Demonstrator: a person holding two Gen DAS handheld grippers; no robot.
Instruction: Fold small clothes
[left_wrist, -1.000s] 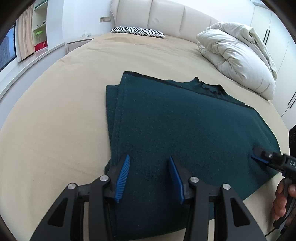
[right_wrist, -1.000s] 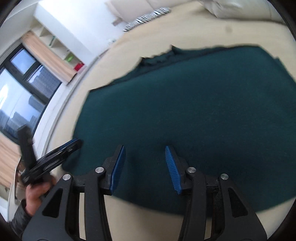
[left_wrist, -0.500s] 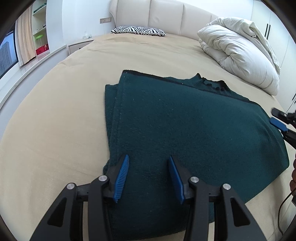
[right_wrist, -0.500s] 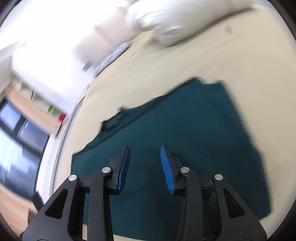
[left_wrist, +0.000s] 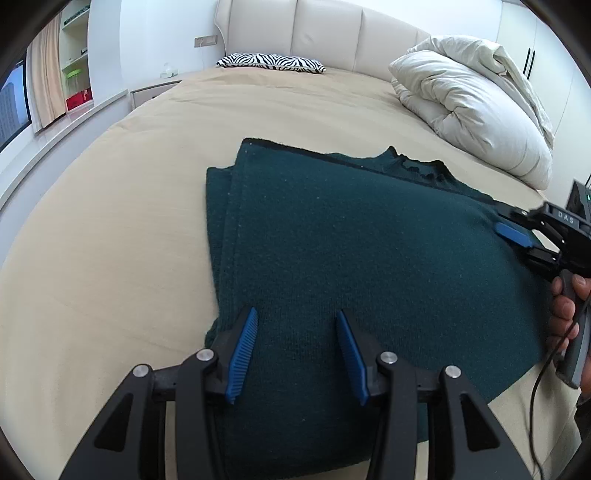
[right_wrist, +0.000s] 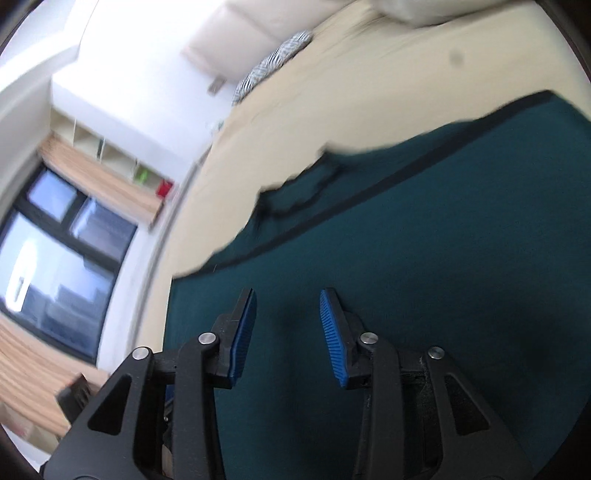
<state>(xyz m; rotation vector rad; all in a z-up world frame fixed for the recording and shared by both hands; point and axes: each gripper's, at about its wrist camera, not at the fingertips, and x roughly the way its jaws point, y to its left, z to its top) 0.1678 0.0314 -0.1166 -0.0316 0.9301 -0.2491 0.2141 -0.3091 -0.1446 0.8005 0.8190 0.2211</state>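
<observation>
Left gripper (left_wrist: 293, 356) unmoved over near-left edge of sweater (left_wrist: 351, 258), fingers part open, nothing pinched. Right gripper (left_wrist: 517, 243) shifted since a second ago: from sweater's near-right edge to far-right corner by neckline; fingers narrowed a bit, gap between them empty, no cloth held. Reads as lining up corner grab for next fold. Sweater lies flat on bed (left_wrist: 110, 229), already doubled, layers showing at left. Beyond: duvet (left_wrist: 472, 107) far right, zebra pillow (left_wrist: 271, 62) at headboard, both well apart. Nothing blocking.
</observation>
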